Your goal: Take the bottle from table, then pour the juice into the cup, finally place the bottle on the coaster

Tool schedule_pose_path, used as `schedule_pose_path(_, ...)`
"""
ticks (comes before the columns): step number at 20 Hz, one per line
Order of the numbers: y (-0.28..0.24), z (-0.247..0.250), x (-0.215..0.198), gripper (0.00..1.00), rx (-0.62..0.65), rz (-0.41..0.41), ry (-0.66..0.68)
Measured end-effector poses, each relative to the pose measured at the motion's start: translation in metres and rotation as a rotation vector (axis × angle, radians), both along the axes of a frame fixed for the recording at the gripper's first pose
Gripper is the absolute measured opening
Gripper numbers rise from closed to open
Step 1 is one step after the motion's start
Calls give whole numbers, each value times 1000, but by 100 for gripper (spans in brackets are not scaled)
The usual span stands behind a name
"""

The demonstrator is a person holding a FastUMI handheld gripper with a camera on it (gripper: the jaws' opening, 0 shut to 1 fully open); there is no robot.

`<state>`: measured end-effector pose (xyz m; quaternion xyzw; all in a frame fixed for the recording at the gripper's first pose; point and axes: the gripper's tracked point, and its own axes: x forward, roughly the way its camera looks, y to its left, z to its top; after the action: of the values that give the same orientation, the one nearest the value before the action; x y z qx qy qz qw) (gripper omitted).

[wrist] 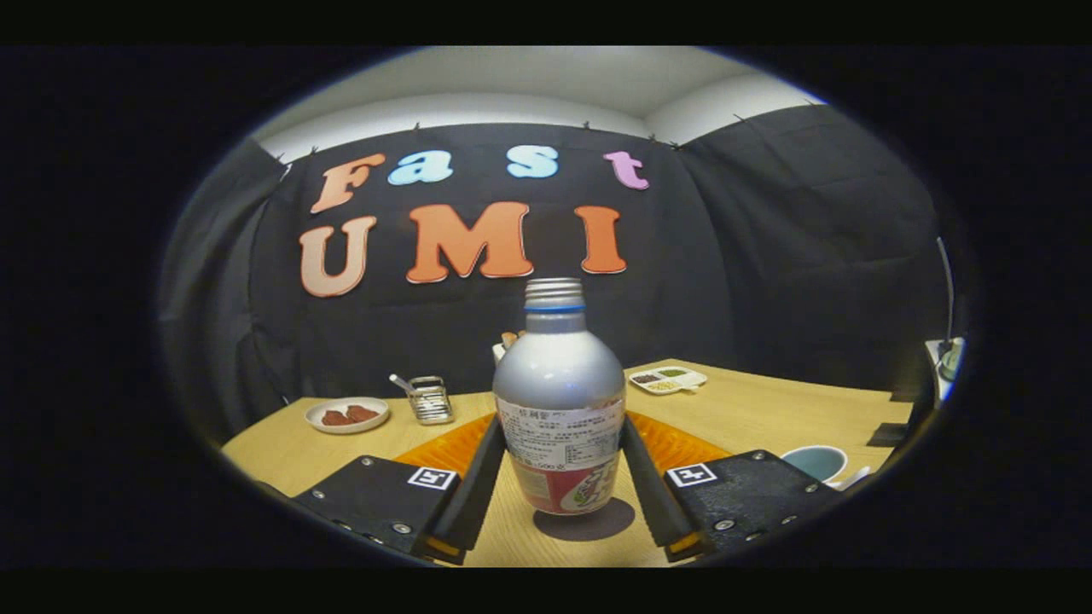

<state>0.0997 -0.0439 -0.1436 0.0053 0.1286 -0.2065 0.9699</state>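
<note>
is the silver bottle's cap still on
No: the silver metal bottle, standing between the gripper jaws, shows bare neck threads with no cap.

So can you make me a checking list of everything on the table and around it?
Surface: wooden table, with an orange mat under the fingers.
Job's things: bottle upright, cap off, shadow beneath its base, so possibly lifted; cup beside the right finger; coaster cannot be told.
Clutter: plate of brown food, metal holder, divided snack tray.
Grippers: hand-held gripper, both fingers pressed on the bottle's sides.
Cables: nothing seen.
Surroundings: black cloth wall, white ceiling above.
</note>
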Motion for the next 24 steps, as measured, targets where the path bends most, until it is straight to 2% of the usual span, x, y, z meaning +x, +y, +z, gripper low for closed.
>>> schedule_pose_path(4,-3,-28,1,75,-61,26,92)
schedule_pose_path(10,-3,-59,-1,75,-57,50,167)
schedule_pose_path(20,-7,-76,-4,75,-57,33,194)
schedule_pose_path(24,-11,-81,-14,81,-35,-8,209)
